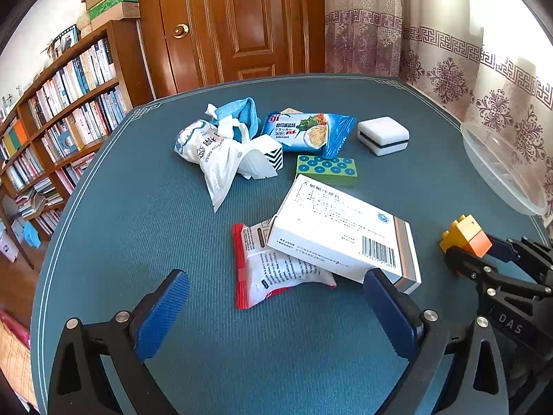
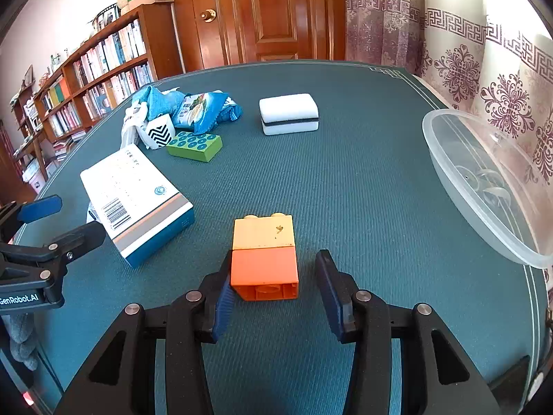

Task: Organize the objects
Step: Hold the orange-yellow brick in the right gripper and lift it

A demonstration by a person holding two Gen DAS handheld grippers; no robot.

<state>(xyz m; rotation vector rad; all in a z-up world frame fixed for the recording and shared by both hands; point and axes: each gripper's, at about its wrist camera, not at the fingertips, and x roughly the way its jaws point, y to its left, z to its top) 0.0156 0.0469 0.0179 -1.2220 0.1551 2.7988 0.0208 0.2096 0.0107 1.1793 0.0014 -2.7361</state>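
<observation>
This is a room in a home, perhaps a study. A tall wooden bookshelf (image 1: 65, 103) full of books stands beside a panelled wooden door (image 1: 238, 20), patterned curtains (image 1: 449, 69) hang at the side, and a green-covered desk (image 1: 172, 207) carries household things.

The white box (image 1: 345, 238) hides part of the red-edged packet (image 1: 273, 269); the clear tub (image 2: 484, 186) is cut off by the right edge
</observation>
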